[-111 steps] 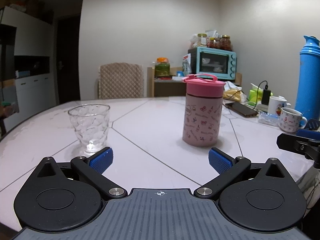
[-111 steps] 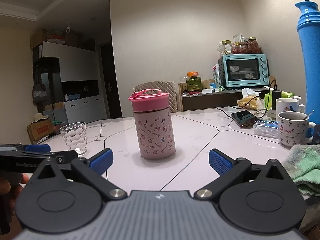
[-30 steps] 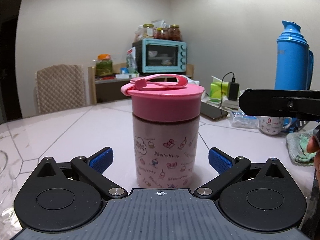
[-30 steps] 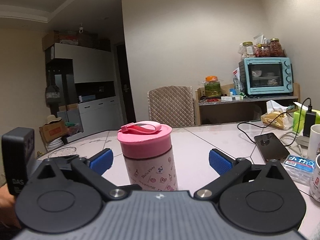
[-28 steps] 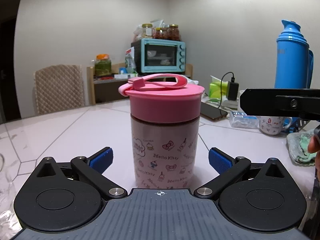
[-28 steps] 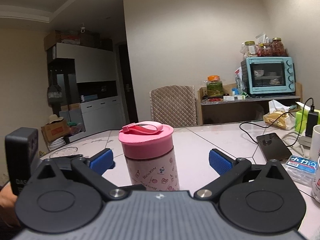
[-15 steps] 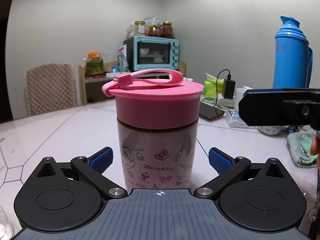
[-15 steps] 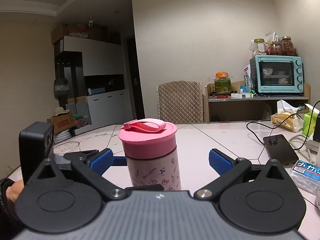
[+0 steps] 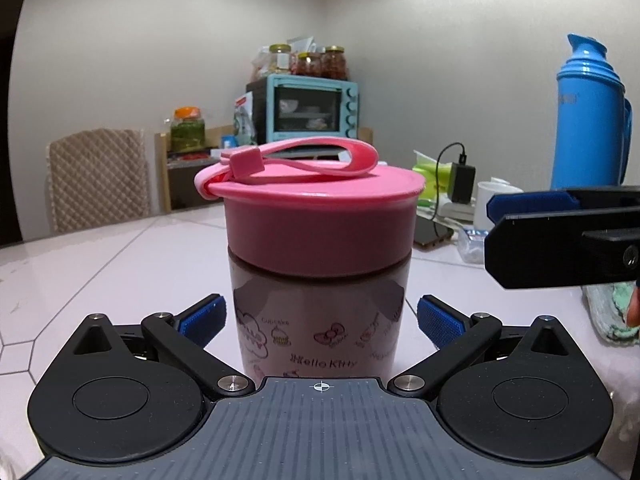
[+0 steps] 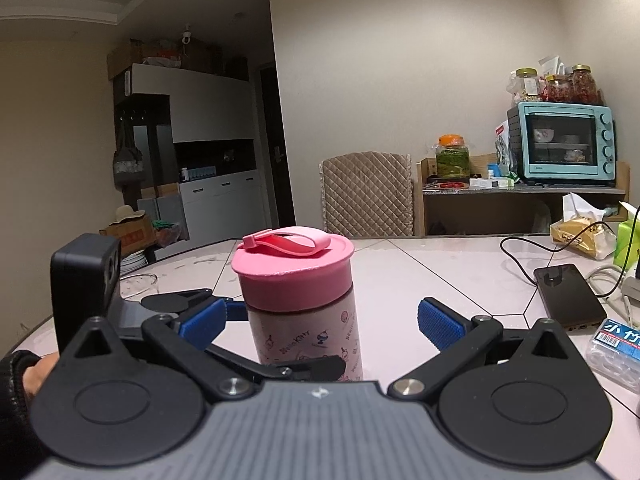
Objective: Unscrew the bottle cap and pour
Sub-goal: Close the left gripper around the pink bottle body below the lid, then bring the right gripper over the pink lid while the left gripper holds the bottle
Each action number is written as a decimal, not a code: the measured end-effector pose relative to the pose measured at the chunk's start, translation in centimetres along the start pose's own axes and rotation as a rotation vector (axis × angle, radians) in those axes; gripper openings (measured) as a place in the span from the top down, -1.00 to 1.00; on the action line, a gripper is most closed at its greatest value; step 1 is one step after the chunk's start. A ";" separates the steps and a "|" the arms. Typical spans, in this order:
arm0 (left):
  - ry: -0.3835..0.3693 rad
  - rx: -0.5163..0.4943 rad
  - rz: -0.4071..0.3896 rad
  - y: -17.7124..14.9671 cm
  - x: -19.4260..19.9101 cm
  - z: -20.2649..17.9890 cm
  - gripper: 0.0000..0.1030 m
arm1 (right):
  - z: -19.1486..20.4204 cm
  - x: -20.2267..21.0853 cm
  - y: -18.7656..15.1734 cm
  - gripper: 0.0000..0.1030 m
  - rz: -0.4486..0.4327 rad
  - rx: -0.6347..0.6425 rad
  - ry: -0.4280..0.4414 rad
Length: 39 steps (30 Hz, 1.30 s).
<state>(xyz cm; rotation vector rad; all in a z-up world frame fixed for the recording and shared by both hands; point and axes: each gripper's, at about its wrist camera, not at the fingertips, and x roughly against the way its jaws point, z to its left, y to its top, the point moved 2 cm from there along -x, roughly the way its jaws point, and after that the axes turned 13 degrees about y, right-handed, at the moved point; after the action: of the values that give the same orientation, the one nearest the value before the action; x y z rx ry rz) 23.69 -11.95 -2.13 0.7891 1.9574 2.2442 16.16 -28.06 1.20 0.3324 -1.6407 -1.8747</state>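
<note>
Pink from lid to base, a cartoon-printed bottle [image 9: 320, 312] stands upright on the white tiled table [image 9: 120, 252], its screw cap [image 9: 316, 236] seated on top with the carry strap [image 9: 304, 160] folded flat across it. The left gripper [image 9: 319, 316] sits level with the bottle's lower body, jaws spread, one blue pad [image 9: 202, 314] close to each flank of the bottle but not visibly pressing it. The bottle's long axis runs vertical, square to the line between those pads, and the body lies directly ahead between them. The right gripper [image 10: 320, 320], also spread wide, hangs a little farther back and higher, the cap just left of its centre line. The left gripper [image 10: 224, 312] shows in the right wrist view reaching in from the left at body height. On this evidence the left is the nearer of the two and placed to steady the body, the right to take the cap. A drinking glass [image 10: 138, 286] is partly visible at the table's far left edge.
</note>
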 end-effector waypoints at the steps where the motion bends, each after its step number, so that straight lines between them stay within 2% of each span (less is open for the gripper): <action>1: -0.001 0.001 -0.003 0.0 -0.1 0.0 -1.00 | -0.1 0.0 0.0 -1.00 -0.001 -0.002 0.000; 15: -0.016 0.001 -0.007 0.1 -0.5 0.0 -0.98 | -0.6 -0.4 -0.3 -1.00 -0.007 -0.011 -0.002; 17: -0.019 0.006 -0.009 0.1 -0.6 0.1 -0.94 | -0.7 -0.5 -0.3 -1.00 -0.007 -0.012 -0.002; 19: -0.011 0.004 -0.008 0.0 -0.6 0.1 -0.75 | -0.9 -0.6 0.0 -1.00 -0.005 -0.012 -0.002; 33: 0.011 -0.015 -0.004 0.1 -0.6 0.0 -0.74 | -0.7 -0.6 0.1 -1.00 -0.023 -0.013 -0.008; 39: 0.016 -0.012 -0.007 0.3 -0.2 1.3 -0.74 | -0.4 -0.5 0.3 -1.00 -0.030 -0.005 -0.006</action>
<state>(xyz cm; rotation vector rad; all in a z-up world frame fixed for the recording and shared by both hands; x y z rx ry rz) 24.51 -10.92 -1.88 0.7633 1.9484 2.2636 16.85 -28.11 1.27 0.3508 -1.6432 -1.9033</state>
